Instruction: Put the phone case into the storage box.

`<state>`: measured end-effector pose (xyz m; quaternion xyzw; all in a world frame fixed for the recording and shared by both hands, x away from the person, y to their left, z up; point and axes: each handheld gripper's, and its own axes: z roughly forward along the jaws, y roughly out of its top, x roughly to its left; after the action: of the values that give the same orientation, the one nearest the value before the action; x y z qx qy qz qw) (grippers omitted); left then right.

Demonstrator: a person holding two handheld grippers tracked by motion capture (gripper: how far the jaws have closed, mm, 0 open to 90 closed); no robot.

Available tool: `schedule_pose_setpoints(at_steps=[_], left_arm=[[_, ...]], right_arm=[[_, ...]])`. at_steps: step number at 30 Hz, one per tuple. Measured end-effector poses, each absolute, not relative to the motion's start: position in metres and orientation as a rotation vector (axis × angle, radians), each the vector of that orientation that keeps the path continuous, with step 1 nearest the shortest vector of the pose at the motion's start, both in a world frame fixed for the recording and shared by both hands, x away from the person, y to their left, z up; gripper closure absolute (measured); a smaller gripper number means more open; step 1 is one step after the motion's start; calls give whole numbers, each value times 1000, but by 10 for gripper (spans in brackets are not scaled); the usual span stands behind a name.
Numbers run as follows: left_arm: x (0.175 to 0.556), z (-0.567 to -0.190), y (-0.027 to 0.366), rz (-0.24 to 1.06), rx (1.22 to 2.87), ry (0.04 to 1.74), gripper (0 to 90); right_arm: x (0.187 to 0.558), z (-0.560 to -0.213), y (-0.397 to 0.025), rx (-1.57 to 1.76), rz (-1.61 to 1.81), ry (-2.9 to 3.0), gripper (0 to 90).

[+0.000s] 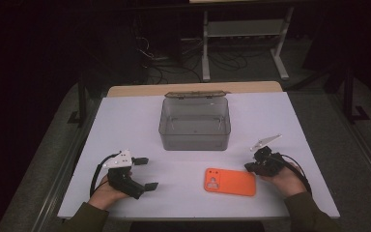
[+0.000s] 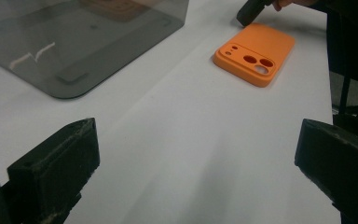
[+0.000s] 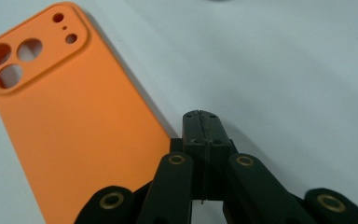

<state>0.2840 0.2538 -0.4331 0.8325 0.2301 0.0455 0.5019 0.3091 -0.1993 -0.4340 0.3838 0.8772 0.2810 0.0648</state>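
Note:
An orange phone case (image 1: 230, 181) lies flat, back side up, near the front of the white table (image 1: 125, 121); its camera cut-outs show in the left gripper view (image 2: 254, 59) and in the right gripper view (image 3: 74, 116). My right gripper (image 1: 248, 167) rests just right of the case with its jaws pressed together and nothing between them (image 3: 201, 122). My left gripper (image 1: 145, 173) sits at the front left, jaws wide apart (image 2: 196, 158) over bare table, pointing toward the case.
A smoky transparent plastic box (image 1: 194, 123) stands open-topped at the table's middle back, its lid (image 1: 196, 94) hinged behind it. Beyond the table lie dark floor, cables and a white frame (image 1: 244, 29).

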Motion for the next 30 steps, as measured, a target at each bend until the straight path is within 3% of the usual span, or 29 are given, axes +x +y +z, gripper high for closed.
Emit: schedule_pose_setpoints(at_steps=[20, 21, 23, 24, 25, 26, 29, 30], left_arm=[[284, -433, 253, 107, 2014, 552, 0], [283, -433, 253, 107, 2013, 552, 0], [283, -433, 253, 108, 2014, 550, 0], [283, -433, 253, 107, 2014, 550, 0], [283, -433, 253, 107, 2015, 549, 0], [283, -433, 253, 106, 2014, 550, 0], [284, -433, 253, 106, 2014, 552, 0], [284, -433, 253, 106, 2014, 552, 0]], right_arm=[[288, -430, -196, 1133, 983, 2601, 888], [288, -430, -199, 1138, 1028, 2572, 865], [288, -429, -203, 1157, 1088, 2518, 731], [288, -429, -203, 1157, 1088, 2518, 731], [288, -429, -208, 1180, 1151, 2465, 632], [288, -429, -208, 1180, 1151, 2465, 632], [285, -432, -212, 1201, 1226, 2386, 389], [285, -432, -212, 1201, 1226, 2386, 389]])
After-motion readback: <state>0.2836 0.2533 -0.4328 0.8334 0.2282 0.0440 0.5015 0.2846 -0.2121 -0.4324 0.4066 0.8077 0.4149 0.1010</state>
